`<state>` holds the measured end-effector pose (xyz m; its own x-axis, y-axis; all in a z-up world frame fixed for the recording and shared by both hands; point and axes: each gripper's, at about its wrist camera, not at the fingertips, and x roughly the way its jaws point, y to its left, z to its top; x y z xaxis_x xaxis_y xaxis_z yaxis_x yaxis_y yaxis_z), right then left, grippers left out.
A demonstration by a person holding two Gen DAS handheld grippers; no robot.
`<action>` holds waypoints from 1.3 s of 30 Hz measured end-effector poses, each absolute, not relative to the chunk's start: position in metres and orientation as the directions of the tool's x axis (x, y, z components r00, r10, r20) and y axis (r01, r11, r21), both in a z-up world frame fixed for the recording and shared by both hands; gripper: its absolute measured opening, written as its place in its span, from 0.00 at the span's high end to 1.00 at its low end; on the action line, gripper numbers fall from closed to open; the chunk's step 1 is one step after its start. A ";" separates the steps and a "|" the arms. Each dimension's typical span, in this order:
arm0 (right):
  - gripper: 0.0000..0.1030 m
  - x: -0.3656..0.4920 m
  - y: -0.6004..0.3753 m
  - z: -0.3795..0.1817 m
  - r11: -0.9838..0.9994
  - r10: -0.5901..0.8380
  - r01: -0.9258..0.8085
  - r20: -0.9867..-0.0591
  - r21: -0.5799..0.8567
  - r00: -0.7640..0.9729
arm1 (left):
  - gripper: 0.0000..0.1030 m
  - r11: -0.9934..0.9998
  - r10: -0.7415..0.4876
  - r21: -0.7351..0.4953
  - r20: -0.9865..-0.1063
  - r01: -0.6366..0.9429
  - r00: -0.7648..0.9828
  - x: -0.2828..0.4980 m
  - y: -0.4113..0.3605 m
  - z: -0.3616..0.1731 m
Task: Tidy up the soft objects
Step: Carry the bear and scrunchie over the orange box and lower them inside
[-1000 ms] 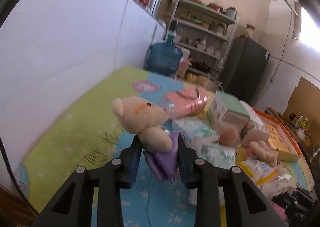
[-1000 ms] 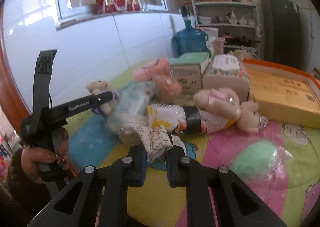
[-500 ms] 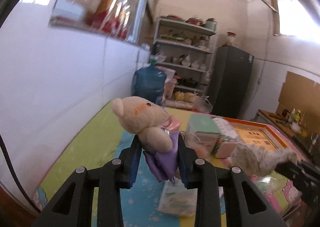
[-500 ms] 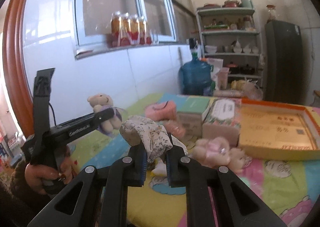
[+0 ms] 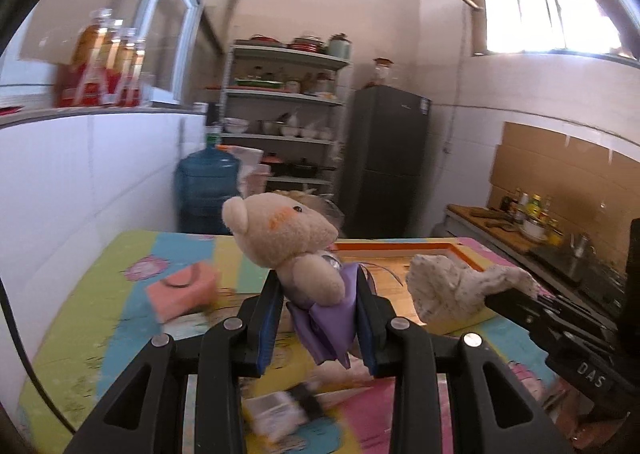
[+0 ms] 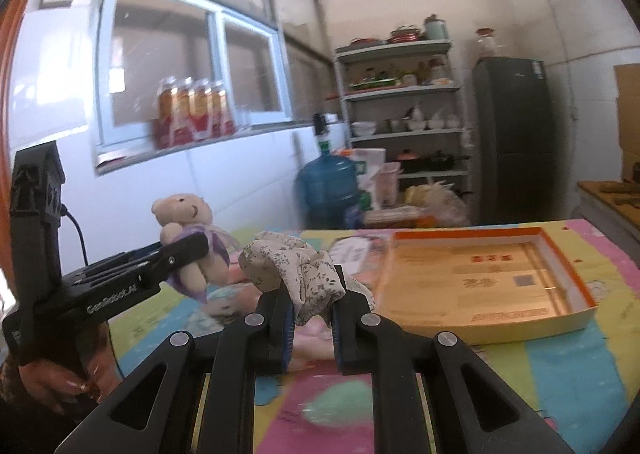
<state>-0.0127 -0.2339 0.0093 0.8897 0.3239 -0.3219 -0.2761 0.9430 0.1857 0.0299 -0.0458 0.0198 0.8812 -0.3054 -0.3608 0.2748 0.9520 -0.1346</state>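
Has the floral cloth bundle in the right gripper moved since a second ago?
Yes. The floral cloth bundle, clamped in the right gripper, has risen: it lay low among the clutter on the table, and now shows against the white wall.

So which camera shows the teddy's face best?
The right wrist view: the teddy faces that camera, with both eyes and its smile showing, though small. The left wrist view shows the teddy bigger, between the left tongs, but only from the side, with one eye.

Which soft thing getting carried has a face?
The teddy bear in the left tool, wearing purple. The right tool holds only a speckled cloth.
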 end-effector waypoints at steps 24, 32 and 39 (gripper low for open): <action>0.85 0.038 -0.386 -0.009 0.964 0.160 -0.067 -0.357 0.258 0.920 | 0.67 0.906 -0.422 -0.172 -0.449 0.387 0.788 0.107 -0.197 -0.005; 0.85 0.074 -0.422 -0.032 0.954 0.149 -0.015 -0.427 0.301 0.892 | 0.67 0.907 -0.417 -0.194 -0.525 0.373 0.742 0.145 -0.228 -0.030; 0.85 0.101 -0.441 -0.054 0.938 0.168 0.012 -0.485 0.346 0.858 | 0.67 0.910 -0.408 -0.204 -0.583 0.360 0.702 0.167 -0.247 -0.052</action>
